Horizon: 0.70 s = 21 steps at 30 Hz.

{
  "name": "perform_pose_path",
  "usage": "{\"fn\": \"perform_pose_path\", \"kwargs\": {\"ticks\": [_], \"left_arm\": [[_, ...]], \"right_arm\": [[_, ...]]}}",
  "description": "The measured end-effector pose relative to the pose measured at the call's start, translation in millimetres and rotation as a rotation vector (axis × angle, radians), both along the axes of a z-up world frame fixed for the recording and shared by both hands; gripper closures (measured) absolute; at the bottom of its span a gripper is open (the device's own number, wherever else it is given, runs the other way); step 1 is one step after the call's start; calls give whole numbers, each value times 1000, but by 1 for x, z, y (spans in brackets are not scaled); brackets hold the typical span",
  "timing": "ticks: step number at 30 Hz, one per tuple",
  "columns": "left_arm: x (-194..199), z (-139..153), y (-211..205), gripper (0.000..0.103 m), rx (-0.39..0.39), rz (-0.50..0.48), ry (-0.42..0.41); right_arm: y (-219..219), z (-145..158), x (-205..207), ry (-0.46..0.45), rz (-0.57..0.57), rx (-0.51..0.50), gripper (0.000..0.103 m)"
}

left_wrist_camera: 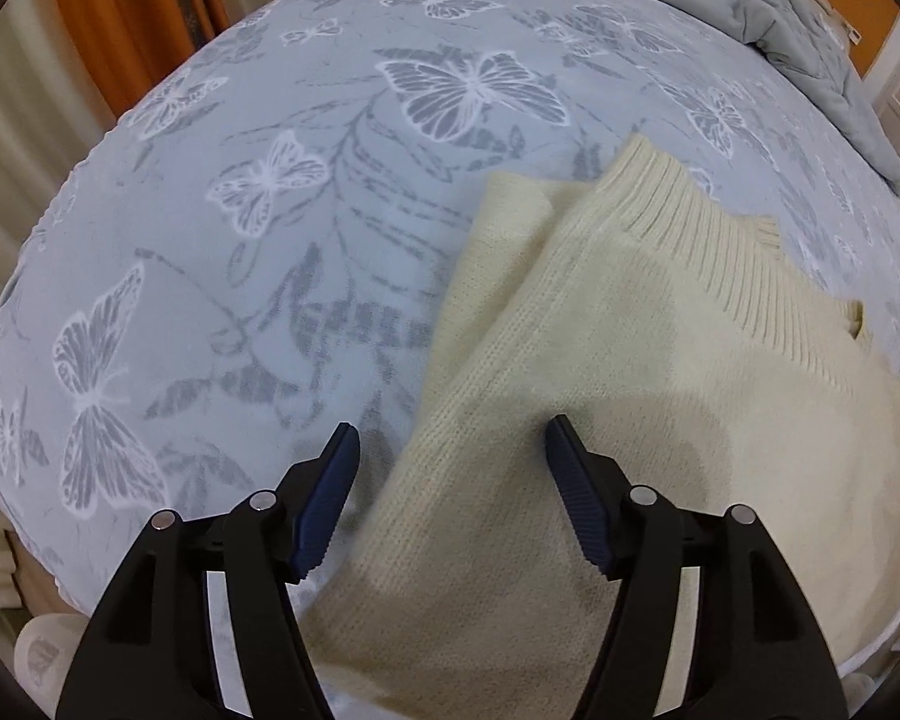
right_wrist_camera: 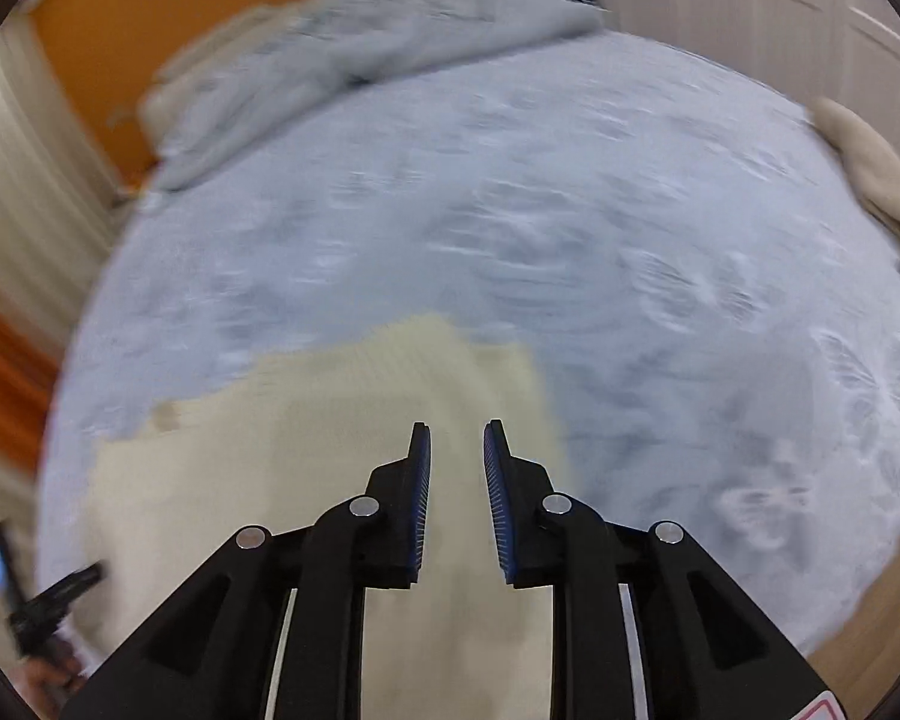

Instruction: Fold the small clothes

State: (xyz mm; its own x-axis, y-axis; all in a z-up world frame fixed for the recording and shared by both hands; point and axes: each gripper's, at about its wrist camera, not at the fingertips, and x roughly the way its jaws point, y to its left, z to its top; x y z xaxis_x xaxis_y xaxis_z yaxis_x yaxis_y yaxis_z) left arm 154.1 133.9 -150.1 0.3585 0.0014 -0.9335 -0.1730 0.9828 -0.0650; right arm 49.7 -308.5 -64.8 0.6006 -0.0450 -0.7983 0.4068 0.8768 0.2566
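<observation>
Left gripper (left_wrist_camera: 450, 444) first — fingers spread wide, holding nothing, hovering above the near side edge of the cream sweater (left_wrist_camera: 600, 372). Right gripper (right_wrist_camera: 457, 441): fingers parted by a narrow gap, nothing between them, poised over the same knit in a blurred view. The sweater lies on the bed (left_wrist_camera: 240, 180), on its butterfly-print cover, ribbed collar at the far end and one layer already lapped across the body. My read — mid-fold, between grasps; next, each hand needs to pinch an edge and carry it over squarely. Count: one sweater in work, two grippers, one rumpled grey duvet (left_wrist_camera: 798, 18) at the head, one pale garment (right_wrist_camera: 876, 180) waiting at the bed's far edge.
</observation>
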Motion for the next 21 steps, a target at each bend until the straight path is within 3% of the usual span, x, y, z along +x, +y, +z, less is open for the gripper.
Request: {"fn": "perform_pose_path", "kwargs": {"ticks": [5, 9, 13, 16, 18, 21], "left_arm": [[-3, 46, -21, 44, -75, -40, -132], [29, 44, -48, 44, -78, -96, -94], [59, 6, -64, 43, -2, -105, 39], [57, 3, -70, 40, 42, -129, 29], [54, 4, -72, 40, 48, -141, 26], [52, 2, -70, 39, 45, -150, 17]], "right_arm": [[89, -14, 46, 62, 325, 69, 83], [141, -38, 92, 133, 439, 86, 84], [168, -74, 125, 249, 476, 60, 84], [167, -72, 136, 263, 483, 60, 85], [155, -52, 130, 190, 445, 84, 87], [120, -40, 111, 144, 355, 18, 87]]}}
